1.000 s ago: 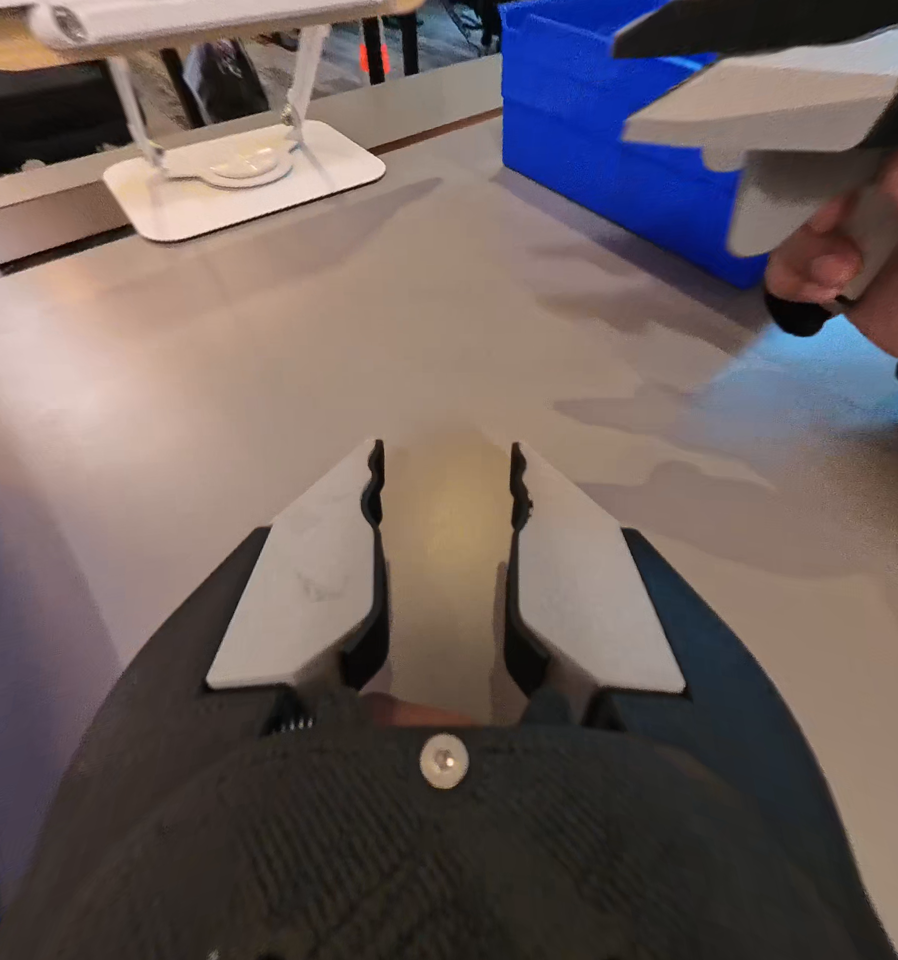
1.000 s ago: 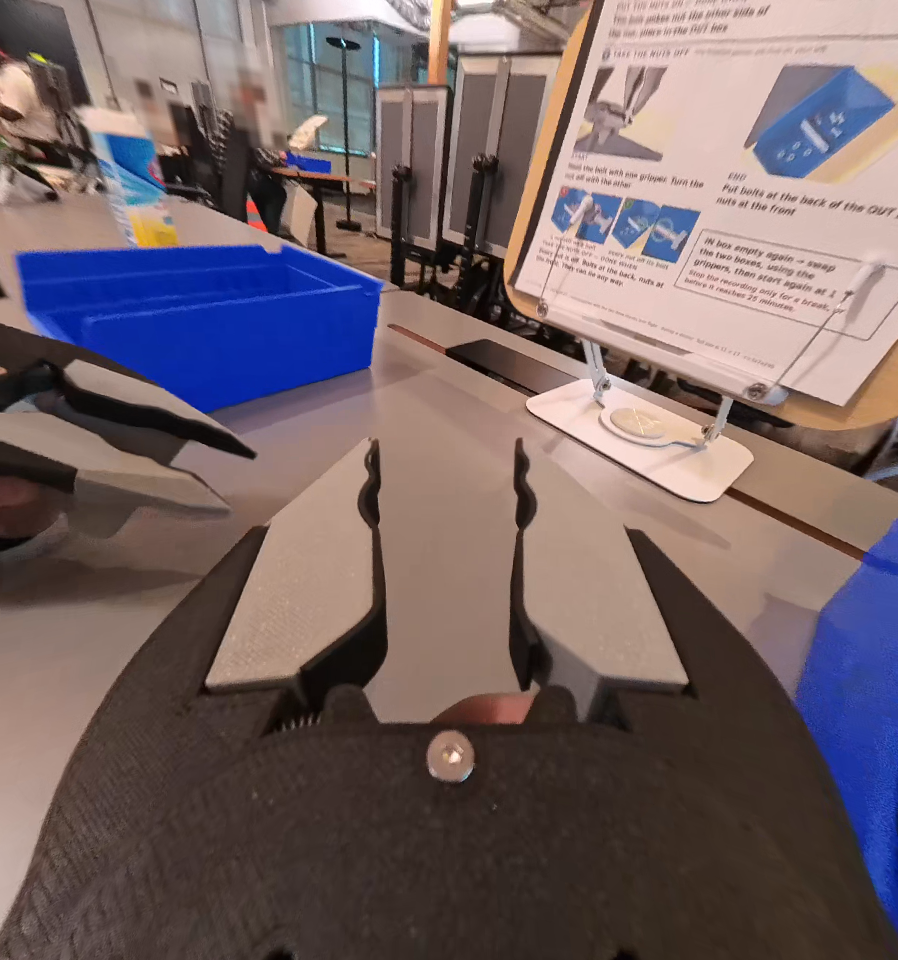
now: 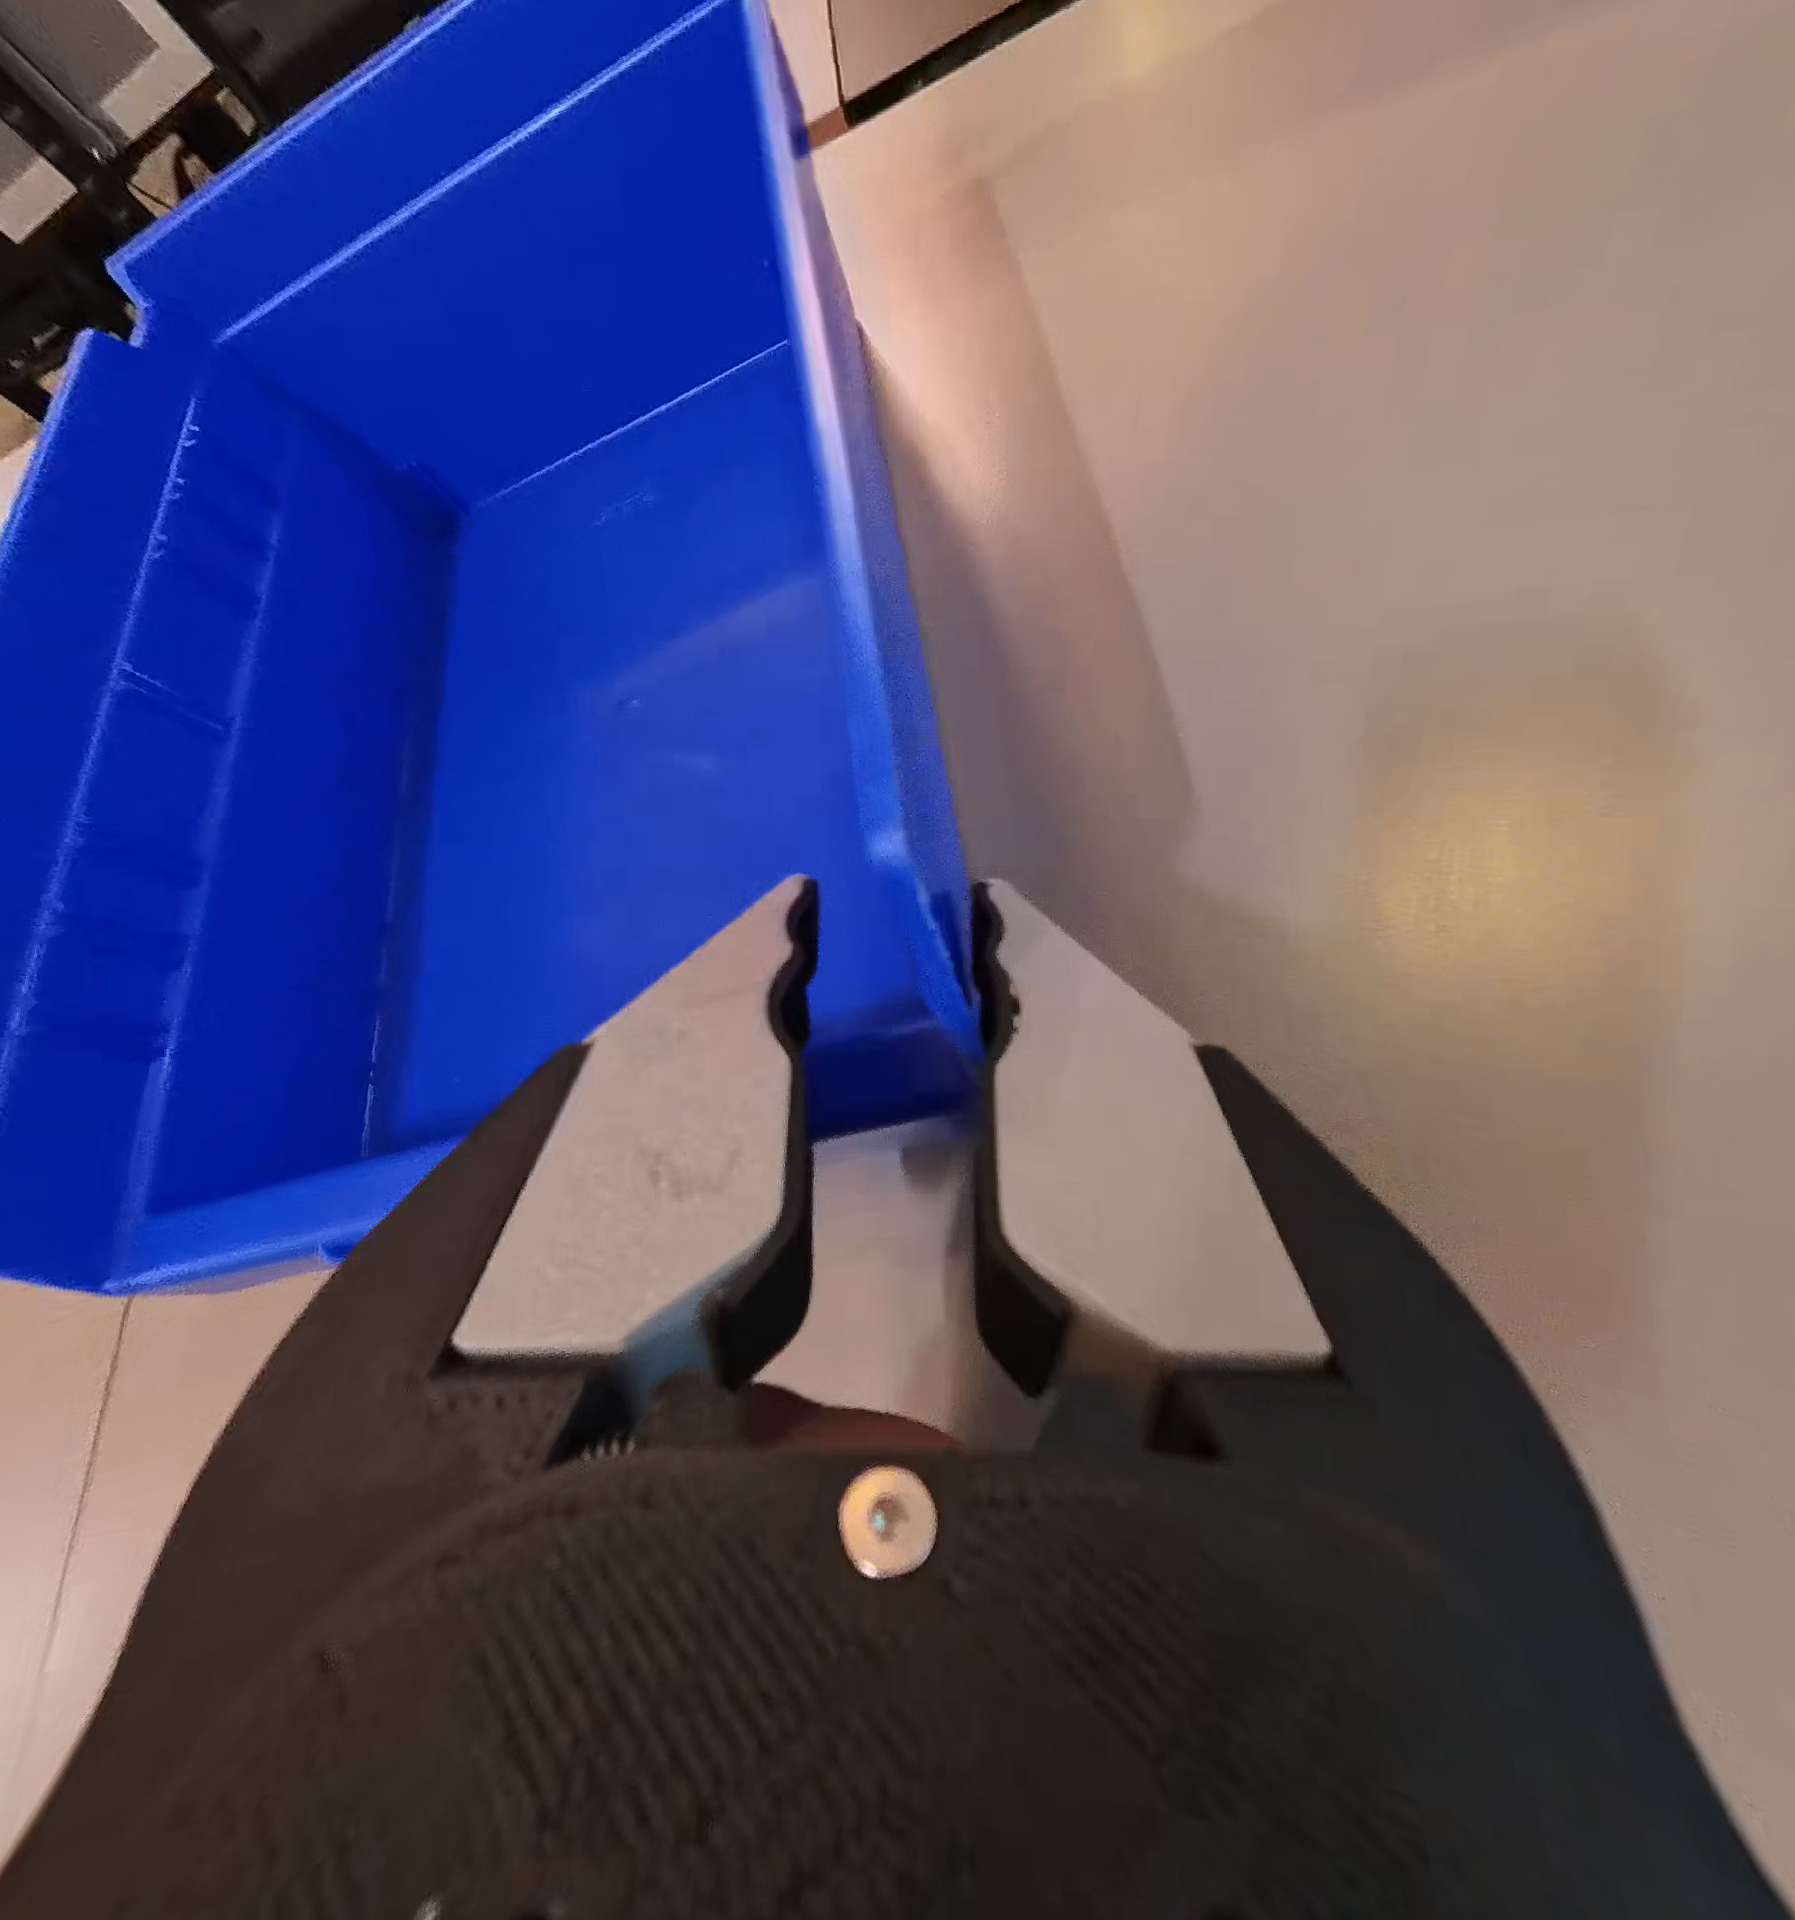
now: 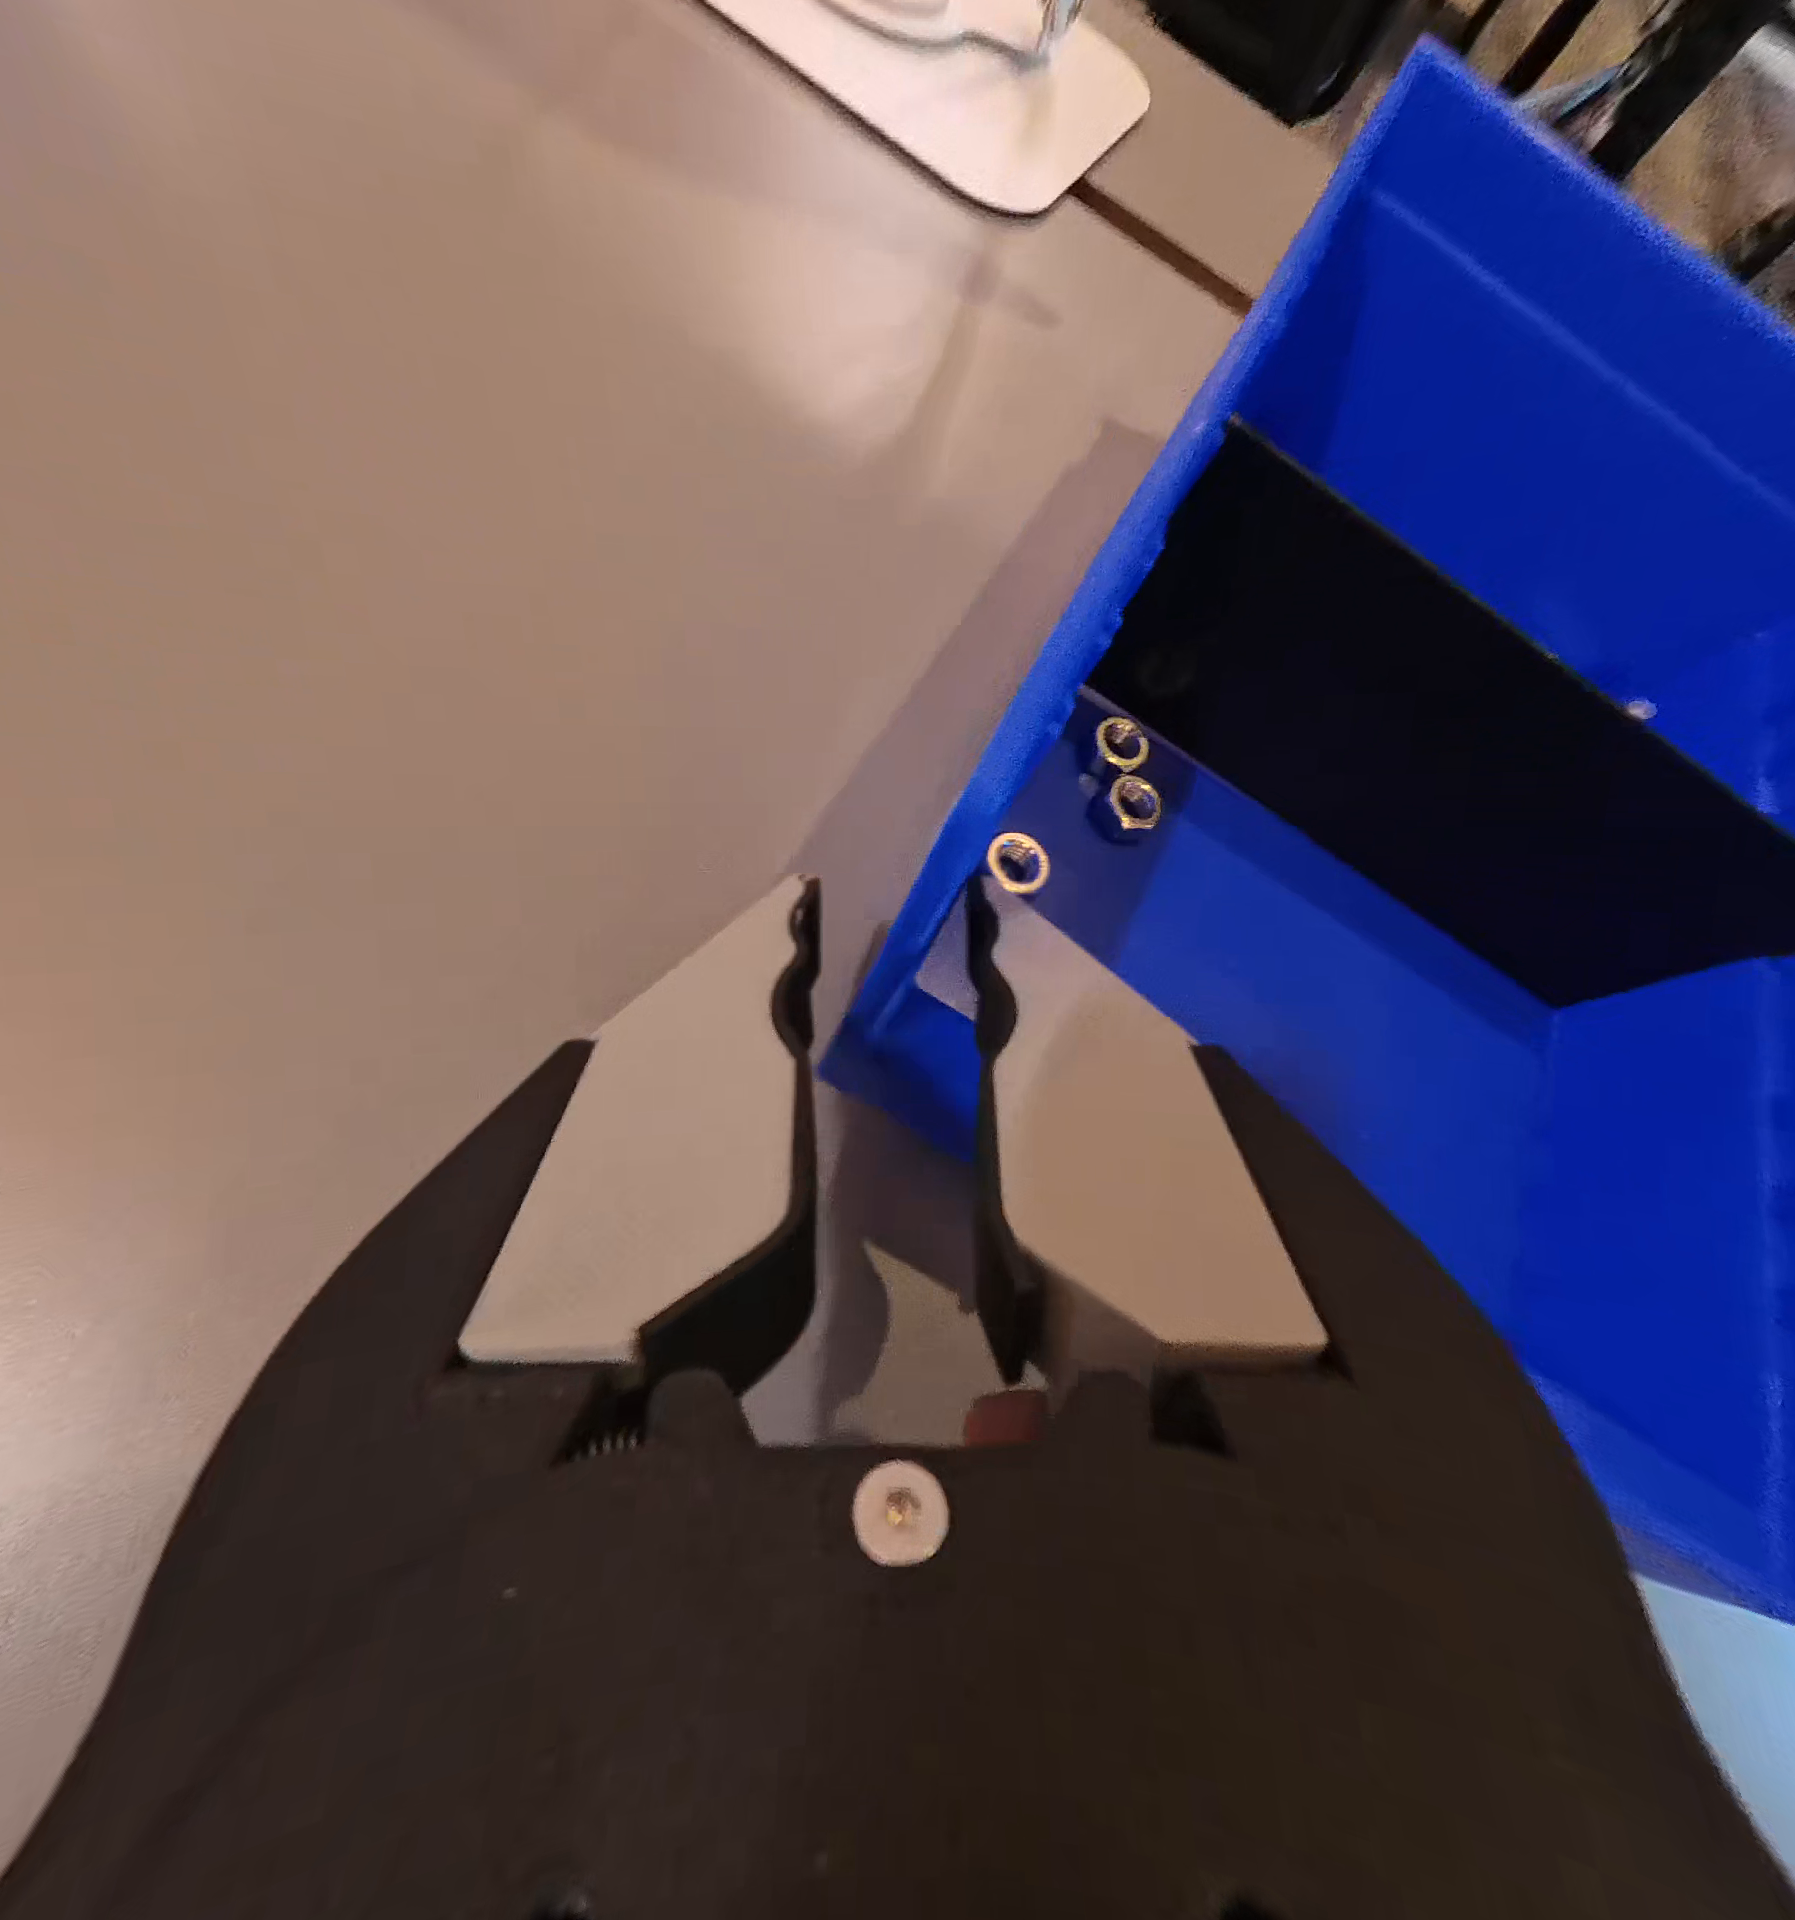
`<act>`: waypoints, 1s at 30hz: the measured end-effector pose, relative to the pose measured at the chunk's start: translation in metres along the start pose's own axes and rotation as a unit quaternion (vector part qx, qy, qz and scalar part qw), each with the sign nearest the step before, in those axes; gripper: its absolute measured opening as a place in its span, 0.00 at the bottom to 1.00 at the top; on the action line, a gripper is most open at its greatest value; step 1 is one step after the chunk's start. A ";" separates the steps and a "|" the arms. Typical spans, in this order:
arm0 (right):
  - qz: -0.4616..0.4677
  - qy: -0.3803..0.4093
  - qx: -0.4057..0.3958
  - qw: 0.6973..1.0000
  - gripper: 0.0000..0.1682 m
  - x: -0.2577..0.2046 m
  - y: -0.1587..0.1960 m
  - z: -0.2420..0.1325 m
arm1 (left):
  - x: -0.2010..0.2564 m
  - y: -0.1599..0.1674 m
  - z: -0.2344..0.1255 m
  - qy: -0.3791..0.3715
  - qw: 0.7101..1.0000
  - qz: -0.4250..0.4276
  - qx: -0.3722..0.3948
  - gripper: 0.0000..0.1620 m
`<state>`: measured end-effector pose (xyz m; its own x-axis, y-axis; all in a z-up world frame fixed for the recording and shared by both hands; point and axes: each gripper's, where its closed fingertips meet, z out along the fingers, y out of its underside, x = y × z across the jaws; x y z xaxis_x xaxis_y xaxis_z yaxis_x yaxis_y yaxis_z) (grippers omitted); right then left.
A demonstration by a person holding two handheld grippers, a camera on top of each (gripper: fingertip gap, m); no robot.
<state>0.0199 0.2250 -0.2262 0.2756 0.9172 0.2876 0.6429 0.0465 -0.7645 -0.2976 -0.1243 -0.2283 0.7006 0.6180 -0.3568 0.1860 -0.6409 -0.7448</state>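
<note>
Both grippers gape — left gripper (image 3: 893, 940) astride an empty blue bin's (image 3: 249, 727) right wall, right gripper (image 4: 888, 940) astride the near-left corner of a second blue bin (image 4: 1495, 1195) holding three nuts (image 4: 1018, 862) — no readable writing.

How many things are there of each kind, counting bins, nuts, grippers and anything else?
Blue bins: 2, empty bin and divided bin
Metal nuts: 3
Grippers: 2, left gripper and right gripper
White stand base: 1
Total: 8

Both views are smeared by motion. In the left wrist view the blue bin (image 3: 581, 644) runs off the left edge, and the left tool (image 3: 893, 935) hides its near right corner. In the right wrist view another blue bin (image 4: 1495, 1143) is cut off at the right, its black divider (image 4: 1444, 748) hiding the floor behind; the white stand base (image 4: 976, 94) is cropped at the top.
</note>
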 end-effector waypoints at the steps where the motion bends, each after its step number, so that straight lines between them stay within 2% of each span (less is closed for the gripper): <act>1: -0.008 0.011 0.003 1.000 0.11 0.003 0.000 0.001 | -0.001 -0.001 0.001 -0.003 1.000 0.011 0.001 0.09; 2: -0.016 0.013 0.006 1.000 0.11 0.005 0.000 0.001 | -0.001 -0.002 0.001 -0.003 1.000 0.019 0.007 0.03; 9: -0.050 0.021 0.017 0.998 0.08 0.013 0.012 -0.013 | -0.012 0.007 -0.006 0.034 0.999 -0.007 0.020 0.01; 13: -0.061 -0.011 0.019 0.998 0.07 0.006 0.024 -0.032 | -0.017 0.021 -0.025 0.079 0.996 0.008 0.031 0.01; 15: -0.073 -0.029 0.015 0.997 0.07 -0.002 0.029 -0.042 | -0.022 0.023 -0.037 0.098 0.994 -0.011 0.045 0.00; 21: -0.099 -0.096 0.013 0.990 0.10 -0.055 0.025 -0.063 | -0.032 0.010 -0.077 0.136 0.985 -0.050 0.098 0.01; 26: -0.126 -0.130 0.019 0.983 0.12 -0.110 0.008 -0.068 | -0.031 -0.007 -0.105 0.149 0.977 -0.076 0.130 0.01; 30: -0.113 -0.163 0.022 0.980 0.13 -0.149 -0.006 -0.069 | -0.032 -0.011 -0.119 0.172 0.967 -0.104 0.154 0.01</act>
<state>0.0243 0.0607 -0.2247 -0.1178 0.9592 0.2571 0.6281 0.2725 -0.7288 -0.2406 -0.1911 -0.1414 0.8682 0.4961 -0.0119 0.1699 -0.3197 -0.9322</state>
